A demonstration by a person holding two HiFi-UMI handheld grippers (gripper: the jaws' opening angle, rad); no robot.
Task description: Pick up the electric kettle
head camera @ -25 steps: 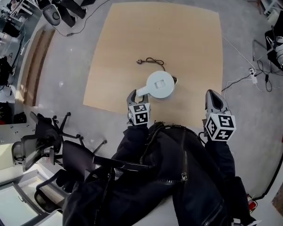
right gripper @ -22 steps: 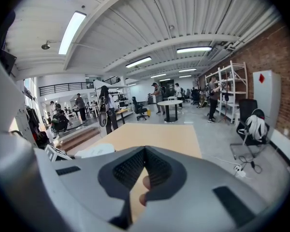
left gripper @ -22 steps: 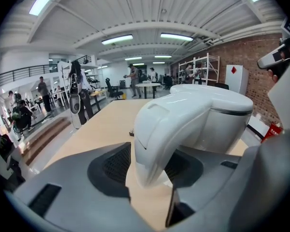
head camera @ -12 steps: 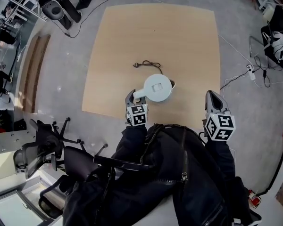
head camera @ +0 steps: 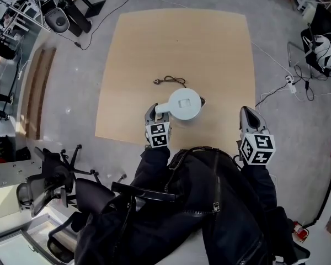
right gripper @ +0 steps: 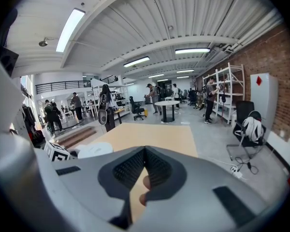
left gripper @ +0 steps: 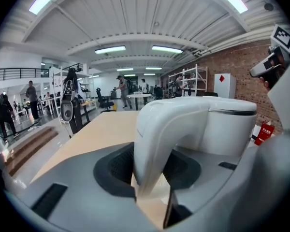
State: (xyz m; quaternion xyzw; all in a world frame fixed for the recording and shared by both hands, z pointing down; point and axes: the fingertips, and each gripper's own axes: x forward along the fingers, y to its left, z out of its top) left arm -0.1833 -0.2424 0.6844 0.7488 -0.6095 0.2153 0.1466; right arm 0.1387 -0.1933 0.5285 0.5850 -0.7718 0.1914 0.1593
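A white electric kettle [head camera: 185, 104] stands on the tan board [head camera: 182, 32], its black cord [head camera: 171, 80] trailing behind it. My left gripper [head camera: 156, 111] is at the near left of the kettle, with the handle [left gripper: 157, 139] between its jaws. In the left gripper view both dark pads [left gripper: 118, 166] press the handle's sides and the kettle body [left gripper: 217, 124] fills the right. My right gripper [head camera: 249, 114] hovers over the board's near right edge, apart from the kettle. Its pads [right gripper: 130, 168] meet at the tip with nothing between them, and the kettle lid [right gripper: 94, 150] shows to its left.
Office chairs [head camera: 55, 170] crowd the floor at the near left. A speaker on a stand [head camera: 58, 18] is at the far left. Cables and a power strip [head camera: 291, 84] lie on the floor at the right, beside a chair with a bag [head camera: 320, 54].
My left gripper has pushed further onto the handle, nearer the kettle body, and its jaws have drawn in on it. The right gripper has not moved.
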